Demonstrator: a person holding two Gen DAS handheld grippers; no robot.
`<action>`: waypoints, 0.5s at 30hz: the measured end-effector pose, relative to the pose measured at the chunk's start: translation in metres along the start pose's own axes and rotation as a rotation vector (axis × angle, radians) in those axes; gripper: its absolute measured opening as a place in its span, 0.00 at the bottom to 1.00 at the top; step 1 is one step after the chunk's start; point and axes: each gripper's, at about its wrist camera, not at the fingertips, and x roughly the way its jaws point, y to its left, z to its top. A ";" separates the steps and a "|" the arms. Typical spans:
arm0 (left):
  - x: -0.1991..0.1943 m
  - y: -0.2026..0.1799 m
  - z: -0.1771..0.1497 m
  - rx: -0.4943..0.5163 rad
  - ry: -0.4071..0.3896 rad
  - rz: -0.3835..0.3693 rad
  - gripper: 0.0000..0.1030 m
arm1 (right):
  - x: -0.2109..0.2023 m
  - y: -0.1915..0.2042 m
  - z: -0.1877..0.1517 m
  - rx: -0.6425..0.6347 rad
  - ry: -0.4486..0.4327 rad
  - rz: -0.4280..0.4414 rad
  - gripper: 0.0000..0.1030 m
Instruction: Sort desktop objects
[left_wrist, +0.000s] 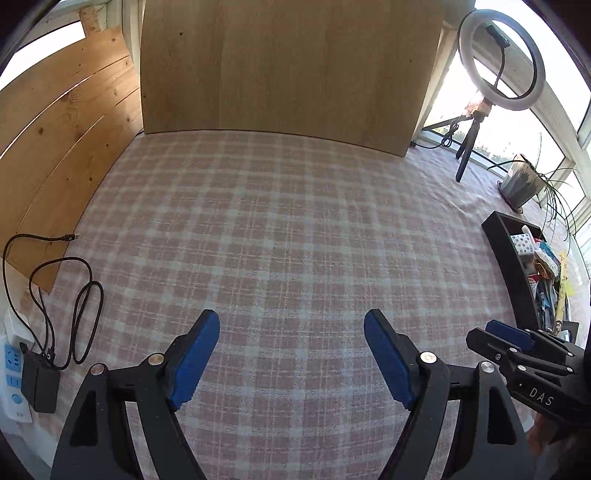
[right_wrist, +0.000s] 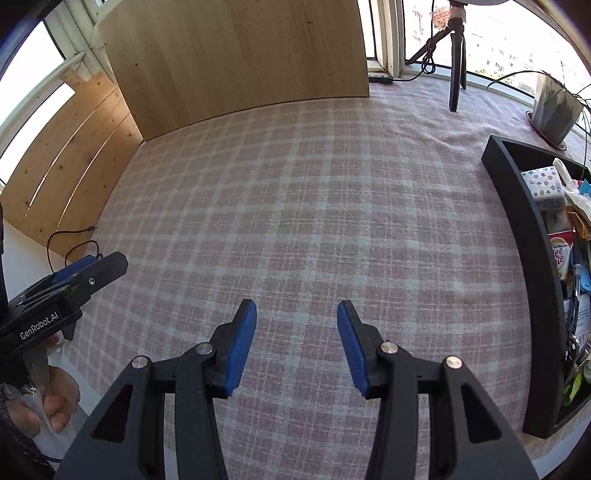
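Our left gripper and right gripper both hang spread and empty over the pink checked tablecloth. At three o'clock, the black rectangular tray holds the mixed packets; sorting looks finished.

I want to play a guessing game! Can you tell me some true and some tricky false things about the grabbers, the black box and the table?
1. Both the left gripper and the right gripper are open and hold nothing. True.
2. The black box is empty. False: it is full of small packets and items.
3. The tablecloth is checked. True.
4. The potted plant stands inside the box. False: it stands on the cloth beyond it.
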 end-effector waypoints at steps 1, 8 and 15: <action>0.000 -0.002 0.000 0.013 -0.008 0.003 0.77 | 0.000 0.000 0.000 0.001 0.001 0.001 0.43; 0.003 -0.005 0.002 0.036 -0.020 0.027 0.70 | 0.002 -0.001 0.000 0.005 0.002 0.001 0.43; 0.008 -0.004 0.007 0.052 -0.003 0.061 0.72 | 0.006 -0.002 0.001 0.013 0.008 0.001 0.43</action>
